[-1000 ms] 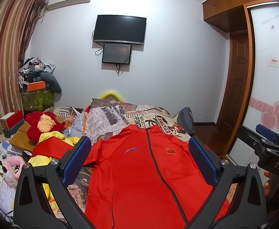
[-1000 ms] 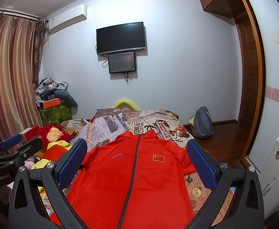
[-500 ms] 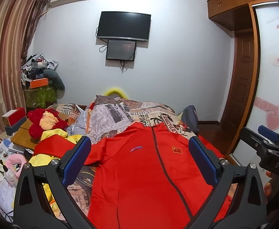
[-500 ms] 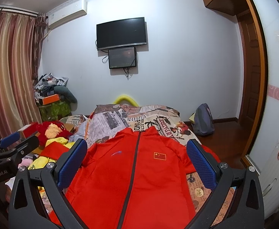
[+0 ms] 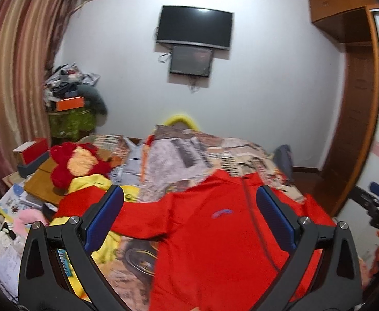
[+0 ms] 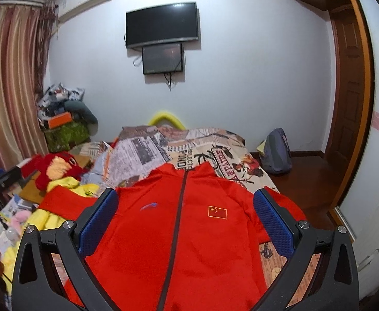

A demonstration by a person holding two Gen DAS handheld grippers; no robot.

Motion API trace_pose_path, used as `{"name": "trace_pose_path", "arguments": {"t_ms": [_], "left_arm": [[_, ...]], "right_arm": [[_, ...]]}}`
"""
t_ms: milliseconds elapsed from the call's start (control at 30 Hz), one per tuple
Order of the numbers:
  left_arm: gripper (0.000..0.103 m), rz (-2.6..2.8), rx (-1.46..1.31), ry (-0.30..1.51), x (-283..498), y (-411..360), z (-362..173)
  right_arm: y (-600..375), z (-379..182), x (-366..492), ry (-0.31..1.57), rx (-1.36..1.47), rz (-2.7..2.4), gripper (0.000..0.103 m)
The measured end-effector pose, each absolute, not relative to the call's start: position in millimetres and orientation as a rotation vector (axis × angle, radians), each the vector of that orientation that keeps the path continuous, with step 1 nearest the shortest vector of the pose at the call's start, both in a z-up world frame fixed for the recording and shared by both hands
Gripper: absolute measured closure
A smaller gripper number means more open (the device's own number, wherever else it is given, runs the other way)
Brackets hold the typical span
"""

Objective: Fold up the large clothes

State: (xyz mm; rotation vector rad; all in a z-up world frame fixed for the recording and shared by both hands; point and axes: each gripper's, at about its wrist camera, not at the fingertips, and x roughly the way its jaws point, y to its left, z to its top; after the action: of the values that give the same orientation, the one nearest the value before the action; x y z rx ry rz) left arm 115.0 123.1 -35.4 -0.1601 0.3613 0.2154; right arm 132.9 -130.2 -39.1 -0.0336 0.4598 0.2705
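"PADRES" lettering on the printed bedspread (image 6: pixel 215 155), flag patch on the red jacket (image 6: pixel 217 212)

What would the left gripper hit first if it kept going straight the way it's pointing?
Probably the red jacket spread on the bed. The open left gripper aims at its chest and nothing shows between, though depth is uncertain.

A lived-in home bedroom.

I'm standing at the near end of a bed (image 6: pixel 215 140) spread with a newspaper-print cover. On the far wall hang a television (image 6: pixel 161 24) and an air conditioner (image 6: pixel 86 5). Striped curtains (image 6: pixel 11 83) fall on the left above piled clutter and a red plush toy (image 6: pixel 56 167); a wooden door (image 6: pixel 350 83) and a backpack (image 6: pixel 277 153) stand on the right.
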Motion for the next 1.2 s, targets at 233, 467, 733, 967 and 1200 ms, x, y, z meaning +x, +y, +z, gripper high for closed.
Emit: {"name": "trace_pose_path", "arguments": {"t_ms": [233, 467, 733, 967, 1200], "left_arm": [[0.0, 0.351, -0.185, 0.475, 168, 197, -91], [0.0, 0.386, -0.345, 0.63, 192, 276, -166], [0.0, 0.322, -0.391, 0.783, 208, 332, -221], [0.013, 0.279, -0.627, 0.813, 216, 387, -248], [0.033, 0.305, -0.808, 0.78, 225, 430, -271]], "right_arm": [[-110, -61, 169, 0.494, -0.135, 0.245, 0.0], [-93, -109, 216, 0.714, -0.192, 0.317, 0.0], [-86, -146, 253, 0.886, -0.174, 0.355, 0.0], [-83, -164, 284, 0.967, -0.185, 0.327, 0.0], [-72, -180, 295, 1.044, -0.165, 0.372, 0.0]]}}
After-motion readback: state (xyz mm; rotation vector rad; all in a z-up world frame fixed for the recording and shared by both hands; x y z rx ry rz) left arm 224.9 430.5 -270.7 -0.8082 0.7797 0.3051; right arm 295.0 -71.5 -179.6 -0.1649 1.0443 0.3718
